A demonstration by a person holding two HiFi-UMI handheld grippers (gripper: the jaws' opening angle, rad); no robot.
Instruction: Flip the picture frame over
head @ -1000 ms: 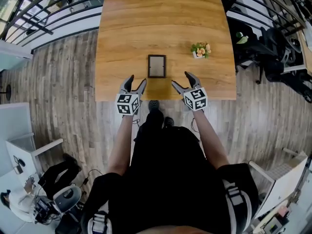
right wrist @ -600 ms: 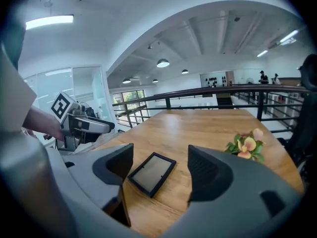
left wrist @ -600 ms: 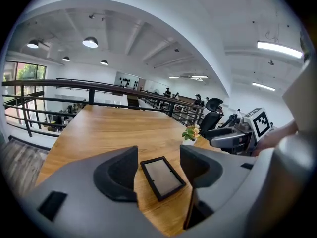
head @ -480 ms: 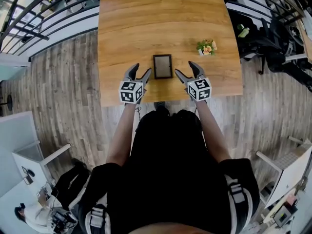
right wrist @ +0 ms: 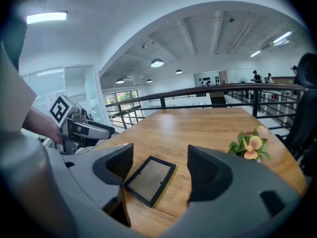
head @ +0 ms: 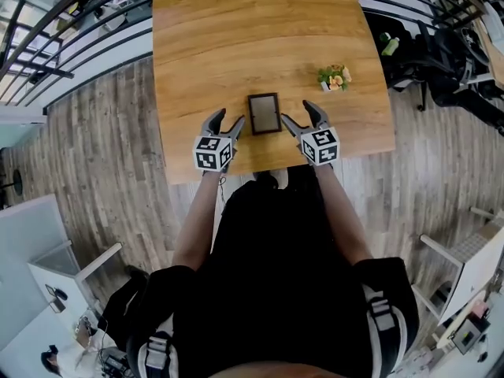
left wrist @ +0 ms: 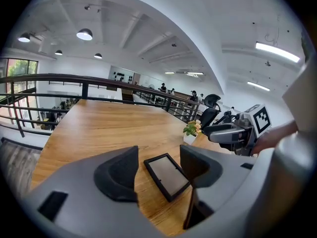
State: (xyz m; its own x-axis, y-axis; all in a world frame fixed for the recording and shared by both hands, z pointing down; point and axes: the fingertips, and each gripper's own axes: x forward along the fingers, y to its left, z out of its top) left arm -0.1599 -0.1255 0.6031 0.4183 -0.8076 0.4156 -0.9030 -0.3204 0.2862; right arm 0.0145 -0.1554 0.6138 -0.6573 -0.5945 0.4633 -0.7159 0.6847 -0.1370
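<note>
**Both grippers wide, frame flat between them near the table's edge**

The picture frame (head: 264, 113) lies flat on the table (head: 236, 38), grey panel up inside a black border, close to the near edge. The left gripper (head: 227, 119) sits just beside its left side and the right gripper (head: 298, 113) just beside its right. Both have their jaws spread wide, clamped on nothing and not touching the frame.

There is little room on the near side, because the table's edge runs right under the two marker cubes. On the far side it's bare wood all the way to the far edge. The only neighbour is the small flower pot (head: 334, 77), farther off and to the right, well apart from the frame.

The count: one frame, one flower pot, two grippers, one table.

The head view alone gives the plank floor round the table, the dark railing on the left and far side, and the office chairs at the right. The left gripper view looks across the frame (left wrist: 168, 175) to the other gripper and the flowers. The right gripper view catches the left gripper at its own left, plus ceiling lamps and distant people beyond the railing.
</note>
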